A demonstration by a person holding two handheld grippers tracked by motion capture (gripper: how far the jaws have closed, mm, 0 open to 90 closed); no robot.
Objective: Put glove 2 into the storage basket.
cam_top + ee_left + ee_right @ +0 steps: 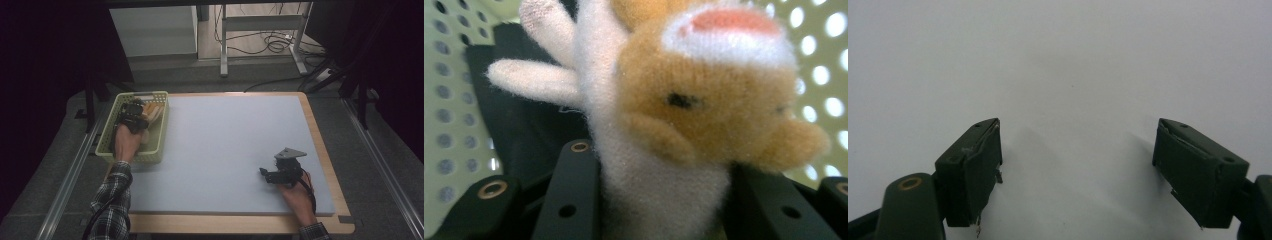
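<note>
High view showed the left gripper (134,116) reaching into a pale green perforated basket (108,132) at the far left corner of the surface (225,145), which was covered by a grey mat. Left gripper view showed its black jaws clenched on the white body of a plush toy (684,115), tan and white with a pink patch, with the basket's holed walls close behind it. Well apart, near the right front edge, the right gripper (266,174) rested low over the bare mat; right gripper view showed its jaws spread wide with nothing between them.
</note>
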